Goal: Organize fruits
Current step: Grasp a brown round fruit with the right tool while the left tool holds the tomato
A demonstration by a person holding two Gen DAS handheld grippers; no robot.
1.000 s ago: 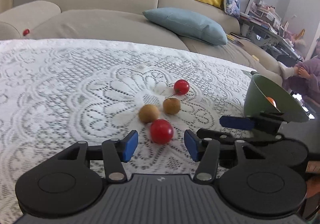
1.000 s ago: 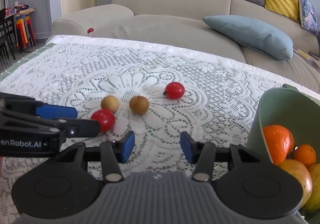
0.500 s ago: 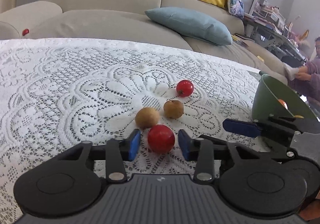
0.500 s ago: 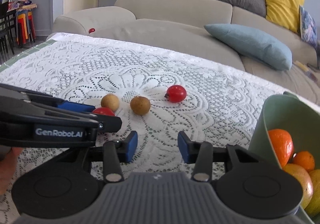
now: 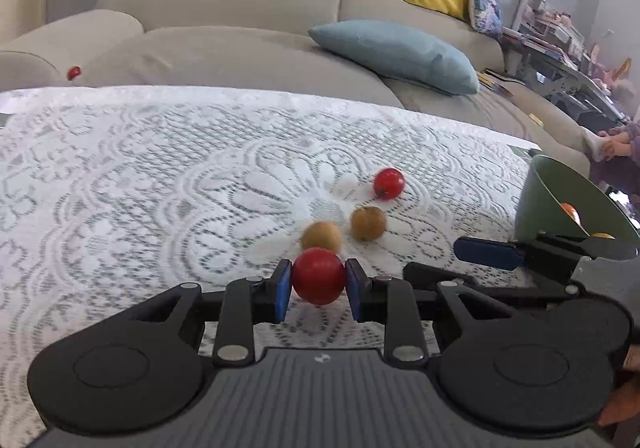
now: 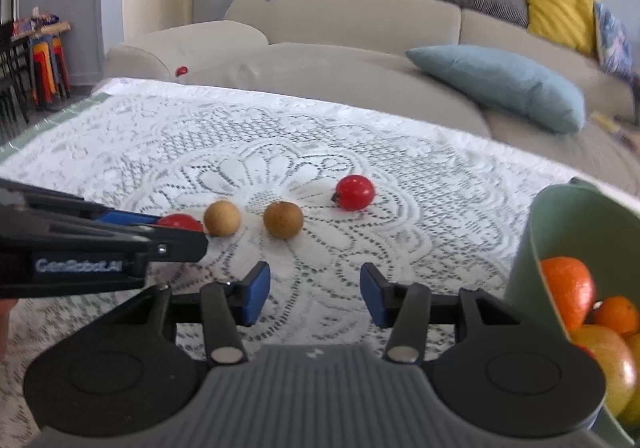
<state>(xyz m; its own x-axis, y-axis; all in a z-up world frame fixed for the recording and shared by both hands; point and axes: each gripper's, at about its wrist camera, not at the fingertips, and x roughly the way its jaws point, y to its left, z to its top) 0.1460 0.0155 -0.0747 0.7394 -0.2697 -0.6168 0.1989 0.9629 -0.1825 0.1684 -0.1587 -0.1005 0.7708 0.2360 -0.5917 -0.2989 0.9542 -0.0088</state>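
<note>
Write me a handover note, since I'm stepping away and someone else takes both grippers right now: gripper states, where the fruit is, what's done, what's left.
Left gripper: shut on the near red fruit, pads pressing both sides.
Right gripper: open, empty; its jaws have just been opening.
On the lace cloth: two brown fruits and a second red fruit.
Green bowl, at the right, already holds oranges and other fruit.
Left: bowl the held fruit, then likely the other three.
</note>
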